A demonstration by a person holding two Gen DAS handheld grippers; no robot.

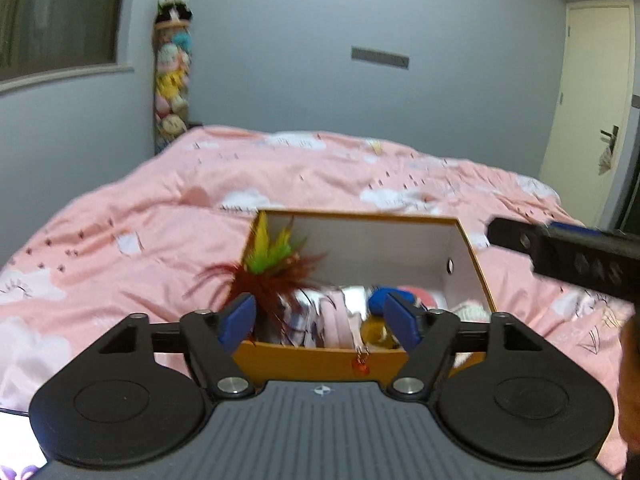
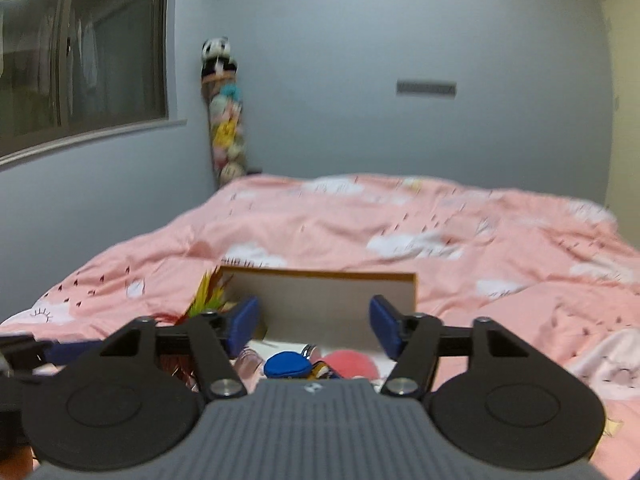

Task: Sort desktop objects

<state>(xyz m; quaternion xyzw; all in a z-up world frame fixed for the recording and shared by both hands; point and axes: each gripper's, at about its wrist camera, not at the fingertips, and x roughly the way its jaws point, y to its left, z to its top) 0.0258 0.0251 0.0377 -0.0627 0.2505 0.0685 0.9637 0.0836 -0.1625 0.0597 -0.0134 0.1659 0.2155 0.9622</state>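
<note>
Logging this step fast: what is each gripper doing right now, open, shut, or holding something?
Left gripper: open, nothing between its fingers.
Right gripper: open, nothing held; it sits above the orange box.

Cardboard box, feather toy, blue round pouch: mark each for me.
cardboard box [image 1: 466, 264]: left wrist view, inner right wall.
feather toy [image 1: 276, 276]: left wrist view, dark red plumes below the yellow-green tips.
blue round pouch [image 2: 286, 365]: right wrist view, top face.

Blue-grey walls [image 2: 360, 40], dark window [image 2: 80, 48], pink cloud-print bed [image 1: 320, 176], white door [image 1: 592, 92]
</note>
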